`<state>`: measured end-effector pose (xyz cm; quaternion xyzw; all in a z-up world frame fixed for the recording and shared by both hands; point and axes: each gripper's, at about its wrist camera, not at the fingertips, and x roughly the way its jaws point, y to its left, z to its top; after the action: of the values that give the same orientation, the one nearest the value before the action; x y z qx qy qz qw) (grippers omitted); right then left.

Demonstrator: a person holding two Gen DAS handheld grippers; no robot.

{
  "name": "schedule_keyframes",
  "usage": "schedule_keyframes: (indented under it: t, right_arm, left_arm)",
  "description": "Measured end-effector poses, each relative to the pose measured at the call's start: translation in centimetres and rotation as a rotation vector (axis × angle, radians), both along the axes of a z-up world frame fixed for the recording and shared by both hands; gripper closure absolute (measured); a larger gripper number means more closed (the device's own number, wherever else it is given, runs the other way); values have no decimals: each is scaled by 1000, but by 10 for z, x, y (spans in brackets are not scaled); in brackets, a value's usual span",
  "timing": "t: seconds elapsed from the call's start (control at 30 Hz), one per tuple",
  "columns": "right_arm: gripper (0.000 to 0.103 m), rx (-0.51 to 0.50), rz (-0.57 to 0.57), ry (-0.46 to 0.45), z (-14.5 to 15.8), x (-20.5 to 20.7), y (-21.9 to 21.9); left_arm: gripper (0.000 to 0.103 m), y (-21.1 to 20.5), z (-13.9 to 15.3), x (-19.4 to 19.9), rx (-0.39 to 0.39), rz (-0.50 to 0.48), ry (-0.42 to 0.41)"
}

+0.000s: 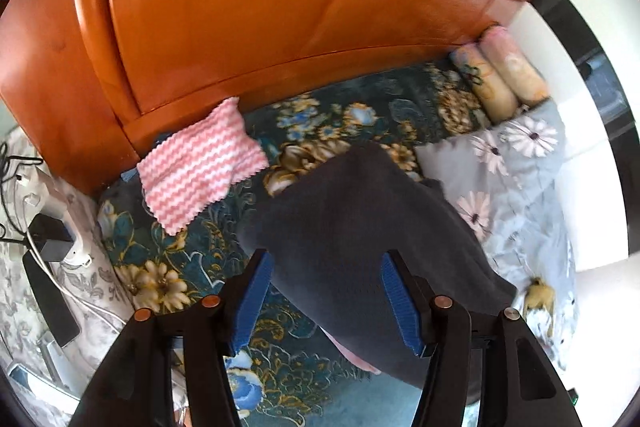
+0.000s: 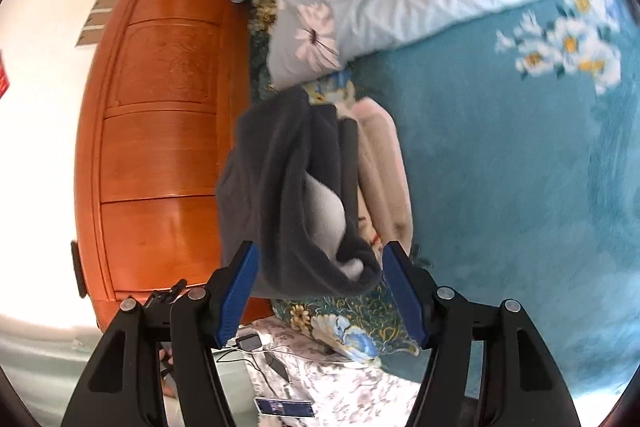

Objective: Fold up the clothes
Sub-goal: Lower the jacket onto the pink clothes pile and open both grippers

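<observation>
A dark grey fleece garment (image 1: pixel 360 219) lies folded on the teal floral bedspread (image 1: pixel 168 239), on top of a pink garment (image 1: pixel 352 355) whose edge shows beneath it. My left gripper (image 1: pixel 326 301) is open above its near end, blue pads apart, holding nothing. In the right wrist view the grey garment (image 2: pixel 280 179) shows its pale lining (image 2: pixel 326 211) and lies beside a folded pink garment (image 2: pixel 384 171). My right gripper (image 2: pixel 320 297) is open just short of its near edge, holding nothing.
An orange wooden headboard (image 1: pixel 260 7) stands behind the bed. A pink-and-white zigzag cloth (image 1: pixel 200 167) lies at its foot. Rolled floral pillows (image 1: pixel 500 79) and a pale daisy-print quilt (image 1: pixel 528 179) lie at the right. Chargers, cables and a phone (image 1: pixel 52 251) lie at the left.
</observation>
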<state>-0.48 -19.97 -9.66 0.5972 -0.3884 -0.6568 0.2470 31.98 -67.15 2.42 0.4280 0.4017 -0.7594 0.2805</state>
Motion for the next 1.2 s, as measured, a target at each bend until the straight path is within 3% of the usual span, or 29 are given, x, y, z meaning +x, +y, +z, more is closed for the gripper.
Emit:
schedule_keyframes:
  t: [0.13, 0.37, 0.67, 0.8, 0.9, 1.0, 1.1, 1.2]
  right_arm:
    - [37, -12, 77, 57, 15, -3, -20]
    - [37, 25, 219, 125, 30, 7, -77]
    - [37, 134, 236, 135, 22, 7, -126]
    - [37, 184, 172, 64, 3, 3, -132]
    - [37, 192, 116, 28, -4, 3, -130]
    - [37, 181, 75, 59, 9, 5, -122]
    - [37, 196, 23, 105, 27, 0, -112]
    - [37, 207, -25, 110, 33, -12, -104]
  left_arm:
    - [40, 37, 5, -6, -21, -83, -10]
    - [40, 89, -16, -46, -29, -282, -47]
    - [40, 94, -70, -92, 58, -480, -108]
    - [40, 90, -86, -105, 119, -569, -121]
    - [40, 80, -72, -107, 141, -644, -59]
    - [40, 55, -53, -110, 100, -683, -13]
    - [40, 14, -47, -118, 45, -641, -15]
    - [40, -33, -59, -126, 47, -537, -36]
